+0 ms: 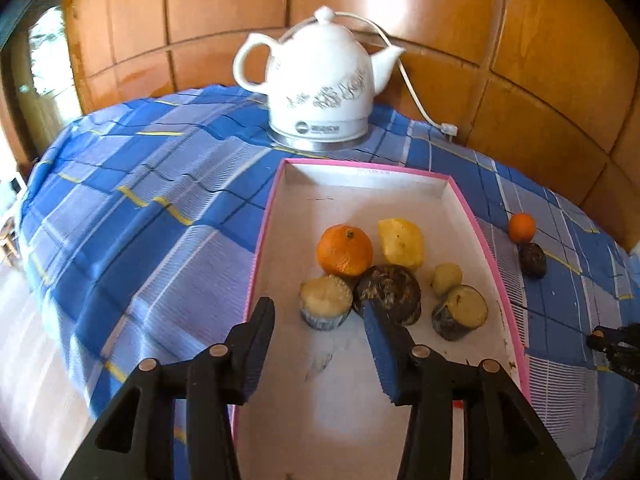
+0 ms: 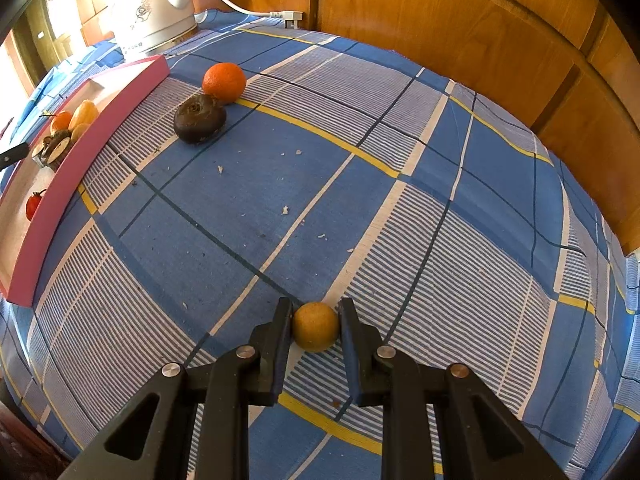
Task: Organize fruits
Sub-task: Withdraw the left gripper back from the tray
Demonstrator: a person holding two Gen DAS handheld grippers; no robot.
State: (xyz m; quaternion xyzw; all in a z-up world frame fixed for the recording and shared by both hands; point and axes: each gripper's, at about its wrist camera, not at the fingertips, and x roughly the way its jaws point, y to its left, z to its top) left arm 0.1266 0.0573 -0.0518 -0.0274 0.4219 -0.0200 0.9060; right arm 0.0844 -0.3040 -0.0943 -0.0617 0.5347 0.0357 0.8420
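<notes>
Wood-panelled corner, blue checked cloth over the bench (image 2: 360,200). Pinching a small tan fruit (image 2: 315,326) in the right gripper (image 2: 315,307), pads pressing on both its sides, down at the cloth and well apart from the pink box (image 2: 120,96); not telling whether resting or just lifted. Judging the coming move as a carry forward and to the left in the right wrist view, with the box lying that way from the gripper and its long side running off towards the kettle (image 1: 320,80). Hovering the left gripper (image 1: 318,310) over the near end of the box, jaws spread with nothing between them, just short of the fruit pile (image 1: 384,272) already inside. Leaving an orange (image 2: 224,82) and a dark fruit (image 2: 199,118) touching each other just outside the box's right wall, on the right gripper's side.
</notes>
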